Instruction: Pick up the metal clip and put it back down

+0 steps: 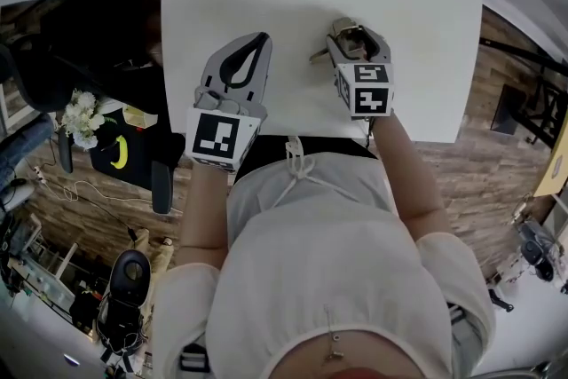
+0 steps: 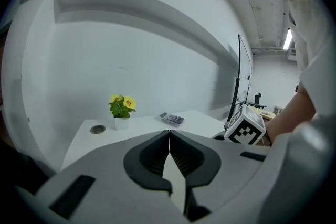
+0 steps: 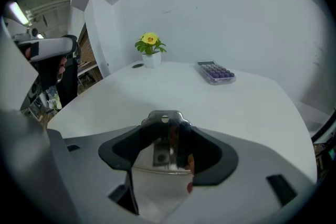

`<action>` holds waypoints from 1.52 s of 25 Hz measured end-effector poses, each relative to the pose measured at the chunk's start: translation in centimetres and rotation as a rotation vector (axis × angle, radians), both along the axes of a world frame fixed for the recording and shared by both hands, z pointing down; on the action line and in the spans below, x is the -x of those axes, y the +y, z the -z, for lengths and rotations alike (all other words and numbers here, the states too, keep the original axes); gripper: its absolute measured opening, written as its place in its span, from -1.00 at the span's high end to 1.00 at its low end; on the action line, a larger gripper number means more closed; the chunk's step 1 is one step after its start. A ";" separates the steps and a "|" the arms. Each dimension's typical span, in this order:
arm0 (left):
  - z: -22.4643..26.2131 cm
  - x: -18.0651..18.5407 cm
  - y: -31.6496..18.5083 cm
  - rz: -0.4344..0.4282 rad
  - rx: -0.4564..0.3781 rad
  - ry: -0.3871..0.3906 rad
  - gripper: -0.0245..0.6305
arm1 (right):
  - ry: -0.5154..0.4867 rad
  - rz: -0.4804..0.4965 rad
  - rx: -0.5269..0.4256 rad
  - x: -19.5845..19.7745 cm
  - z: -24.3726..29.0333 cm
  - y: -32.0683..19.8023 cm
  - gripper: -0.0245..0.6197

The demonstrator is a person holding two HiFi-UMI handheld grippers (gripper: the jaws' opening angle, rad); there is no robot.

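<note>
- The left gripper (image 2: 169, 134) is held at the near left of the white table (image 1: 426, 58). Its fingers are pressed together at the tips, with nothing between them.
- The right gripper (image 3: 167, 126) is held just right of it, tilted down toward the table top. Its fingers are clamped on the metal clip (image 3: 163, 152).
- The metal clip is therefore located between the right gripper's pads, at the near middle of the table. Whether it touches the table top cannot be told.
- The clip's long axis is seen to run along the jaws, near to far. Its rounded tab, pierced by a small hole, points to the far side and stands past the fingertips.
- Black-and-white square patterns are carried on the left marker cube (image 1: 219, 138) and the right marker cube (image 1: 366, 90).
- A keypad (image 3: 216, 72) with purple keys is placed at the far right of the table; its key legends are too small to be read.
- A round grommet (image 3: 137, 65) is set in the far left of the table.
- A potted yellow flower (image 3: 150, 50) is placed upright just beside the grommet, against the far wall.
</note>
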State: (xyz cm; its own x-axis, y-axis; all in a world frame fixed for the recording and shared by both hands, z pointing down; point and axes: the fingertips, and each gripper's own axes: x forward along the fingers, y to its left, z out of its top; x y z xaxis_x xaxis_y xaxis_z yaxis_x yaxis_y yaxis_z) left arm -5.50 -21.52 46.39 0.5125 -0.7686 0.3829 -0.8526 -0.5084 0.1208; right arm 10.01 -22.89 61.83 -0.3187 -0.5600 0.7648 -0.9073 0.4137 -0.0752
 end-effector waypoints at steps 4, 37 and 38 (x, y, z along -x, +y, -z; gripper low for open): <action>-0.6 0.4 -0.1 0.010 -0.004 0.001 0.87 | 0.025 0.004 0.024 0.2 -0.5 0.2 0.01; 11.1 2.6 4.5 -0.036 -0.246 -0.014 0.87 | -0.232 -0.057 -0.674 -0.4 25.3 3.6 0.63; 11.4 2.6 4.6 -0.038 -0.256 -0.013 0.87 | -0.232 -0.052 -0.701 -0.4 26.1 4.0 0.66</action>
